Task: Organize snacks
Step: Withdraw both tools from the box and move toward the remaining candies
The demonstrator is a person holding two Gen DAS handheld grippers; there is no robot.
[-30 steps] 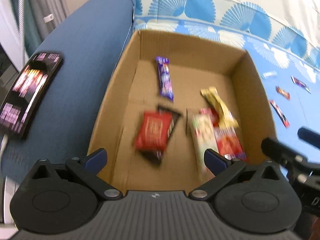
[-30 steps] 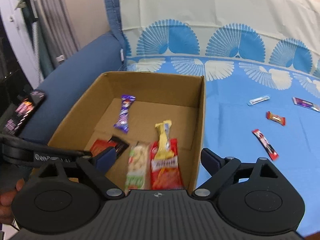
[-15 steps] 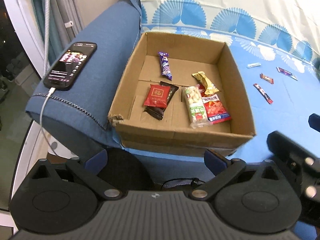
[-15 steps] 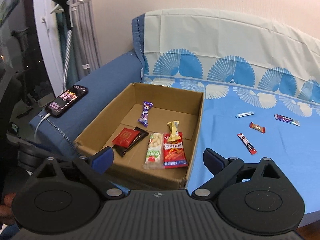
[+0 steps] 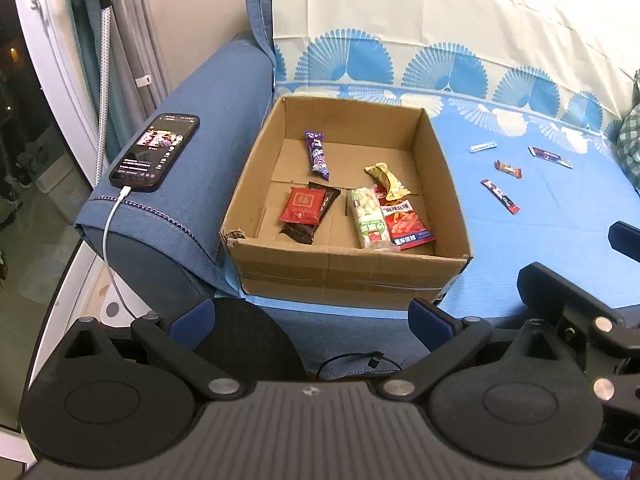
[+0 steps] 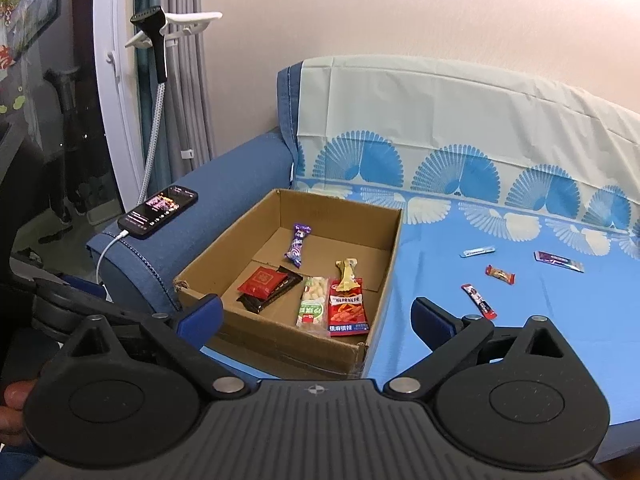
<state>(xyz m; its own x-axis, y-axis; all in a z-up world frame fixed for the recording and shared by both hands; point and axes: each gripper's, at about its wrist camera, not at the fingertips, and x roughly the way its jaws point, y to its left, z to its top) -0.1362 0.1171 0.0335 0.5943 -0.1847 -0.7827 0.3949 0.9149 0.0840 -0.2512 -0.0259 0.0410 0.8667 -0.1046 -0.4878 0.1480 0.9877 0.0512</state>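
An open cardboard box (image 5: 348, 276) (image 6: 280, 344) sits on the blue sofa cover. Inside lie a purple bar (image 5: 317, 155), a red packet (image 5: 303, 205) on a dark packet, a green-white packet (image 5: 369, 218), a red chilli-strip packet (image 5: 408, 224) and a gold wrapper (image 5: 386, 175). Several small bars lie loose on the cover to the right, among them a red stick (image 5: 500, 196) (image 6: 478, 300). My left gripper (image 5: 312, 322) is open and empty, below the box's front. My right gripper (image 6: 318, 314) is open and empty, in front of the box.
A phone (image 5: 156, 152) (image 6: 159, 211) with its screen lit lies on the blue armrest, with a white charging cable hanging off. Curtains and a white door frame stand at the left. The sofa back carries a fan-patterned cover (image 6: 440, 128).
Both grippers have pulled back and up from the box, so the whole box, armrest and phone now show. The red packet lies settled in the box.
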